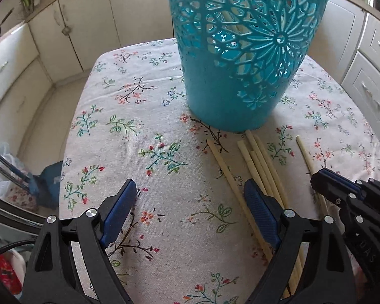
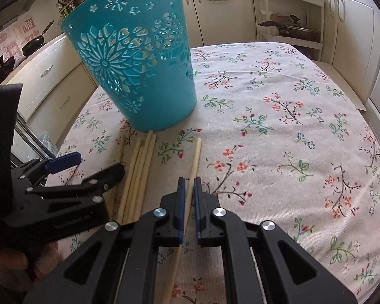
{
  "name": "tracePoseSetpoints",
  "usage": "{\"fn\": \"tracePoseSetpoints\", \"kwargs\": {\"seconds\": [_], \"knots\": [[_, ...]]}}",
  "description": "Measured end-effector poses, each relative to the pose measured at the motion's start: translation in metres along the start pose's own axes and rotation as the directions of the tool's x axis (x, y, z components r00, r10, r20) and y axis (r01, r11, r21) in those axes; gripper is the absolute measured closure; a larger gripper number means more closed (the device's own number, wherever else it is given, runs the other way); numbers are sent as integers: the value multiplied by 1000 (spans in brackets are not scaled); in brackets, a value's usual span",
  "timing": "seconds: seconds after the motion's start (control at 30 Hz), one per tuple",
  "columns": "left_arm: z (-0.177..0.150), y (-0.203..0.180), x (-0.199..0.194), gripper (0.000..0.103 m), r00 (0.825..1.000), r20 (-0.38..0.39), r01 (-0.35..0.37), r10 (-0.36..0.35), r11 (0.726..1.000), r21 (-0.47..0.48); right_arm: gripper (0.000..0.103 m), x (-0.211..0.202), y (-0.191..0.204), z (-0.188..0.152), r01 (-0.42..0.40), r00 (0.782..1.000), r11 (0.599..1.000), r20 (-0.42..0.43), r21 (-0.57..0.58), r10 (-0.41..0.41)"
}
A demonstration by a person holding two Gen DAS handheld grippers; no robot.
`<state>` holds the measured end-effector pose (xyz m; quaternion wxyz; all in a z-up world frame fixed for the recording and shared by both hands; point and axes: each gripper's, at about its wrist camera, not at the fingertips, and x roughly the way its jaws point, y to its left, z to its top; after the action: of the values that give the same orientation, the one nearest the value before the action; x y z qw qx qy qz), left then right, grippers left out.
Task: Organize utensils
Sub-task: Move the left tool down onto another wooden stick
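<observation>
A single pale chopstick (image 2: pixel 195 160) lies on the floral tablecloth (image 2: pixel 291 152) at lower centre of the right wrist view, apart from the bundle of chopsticks (image 2: pixel 139 174) to its left. The right gripper (image 2: pixel 187 195) has its jaws nearly closed around it; firm contact can't be judged. The step in hand looks like picking it up. Next comes lifting and tipping it into the teal cutout basket (image 2: pixel 139 71) at upper left. The left gripper (image 1: pixel 190 200) hangs released, grasping nothing.

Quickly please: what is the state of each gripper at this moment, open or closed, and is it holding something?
Left gripper: open, holding nothing, above the tablecloth.
Right gripper: nearly closed around a single chopstick; a firm grip cannot be told.
</observation>
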<state>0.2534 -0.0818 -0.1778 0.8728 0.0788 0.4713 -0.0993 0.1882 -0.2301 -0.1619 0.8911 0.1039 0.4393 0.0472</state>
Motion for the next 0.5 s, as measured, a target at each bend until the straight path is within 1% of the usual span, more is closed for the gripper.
{"fn": "tracePoseSetpoints", "kwargs": {"seconds": [0.03, 0.07, 0.1, 0.13, 0.17, 0.2, 0.23, 0.3, 0.33, 0.43, 0.5], "knots": [[0, -2, -1, 23, 1000, 1, -2, 2, 1000, -2, 96, 1, 0, 1, -2, 1000, 1000, 2, 1, 2], [0, -3, -2, 30, 1000, 3, 5, -5, 1000, -3, 95, 1, 0, 1, -4, 1000, 1000, 5, 2, 4], [0, -6, -4, 41, 1000, 11, 12, -12, 1000, 2, 95, 1, 0, 1, -8, 1000, 1000, 7, 4, 8], [1, -9, -6, 47, 1000, 14, 24, -24, 1000, 17, 95, 1, -1, 1, -13, 1000, 1000, 8, 7, 13], [3, -11, -6, 61, 999, 15, 34, -35, 999, 29, 95, 2, -2, 1, -19, 1000, 1000, 8, 11, 19], [4, -15, -8, 71, 999, 15, 51, -52, 998, 45, 95, 2, -2, 0, -23, 1000, 1000, 9, 14, 22], [5, -17, -9, 76, 998, 14, 63, -64, 997, 53, 95, 1, -3, 0, -27, 1000, 999, 10, 18, 27], [6, -18, -10, 90, 996, 8, 93, -93, 993, 66, 95, 1, -5, -1, -40, 999, 999, 12, 28, 40], [9, -16, -7, 93, 995, 3, 104, -104, 992, 67, 94, 1, -5, -1, -46, 999, 998, 13, 34, 46], [9, -11, -9, 95, 989, -17, 146, -145, 988, 52, 94, 1, -8, 0, -64, 998, 997, 14, 51, 63], [8, -10, -9, 96, 988, -20, 153, -152, 987, 57, 94, 1, -9, -1, -68, 998, 996, 16, 56, 68]]}}
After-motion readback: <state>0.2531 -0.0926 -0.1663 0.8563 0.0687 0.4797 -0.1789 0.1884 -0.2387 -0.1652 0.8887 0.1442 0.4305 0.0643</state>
